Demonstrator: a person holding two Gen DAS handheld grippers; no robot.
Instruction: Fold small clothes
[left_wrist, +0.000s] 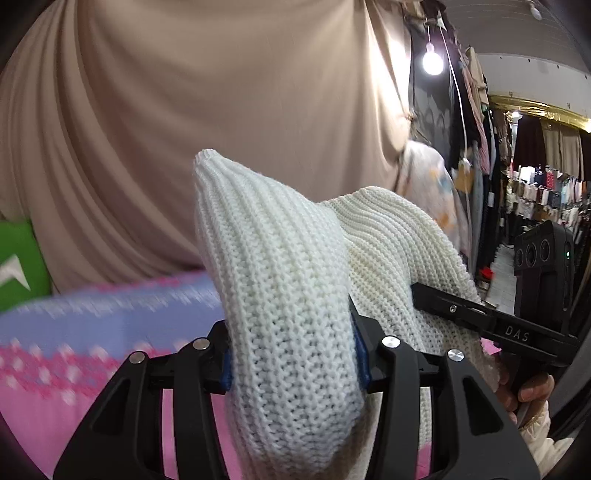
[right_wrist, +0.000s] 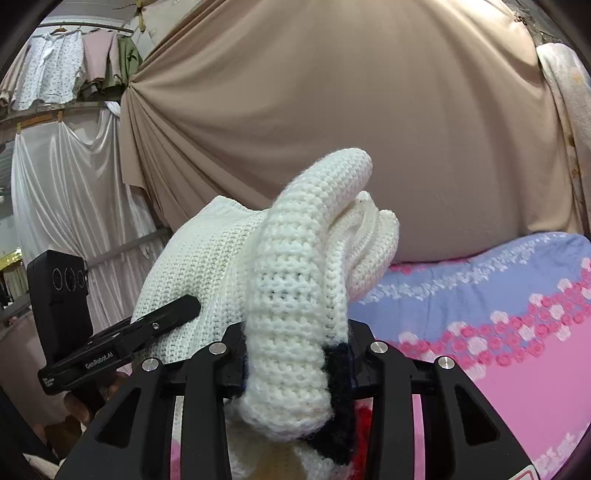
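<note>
While lifted clear above the pink and blue flowered bedsheet (right_wrist: 517, 314), hung bunched between both tools: white chunky-knit sweater (left_wrist: 280, 280). Clamped on one fold, left gripper (left_wrist: 291, 363); gripped tight around another thick roll, right gripper (right_wrist: 295, 363).

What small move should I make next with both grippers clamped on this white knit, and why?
Probably lower both together toward the pink and blue bedspread. The left gripper and right gripper each pinch a bunched part of the white knit garment, which is held up off the bedspread, so it looks like it needs laying flat before any fold.
</note>
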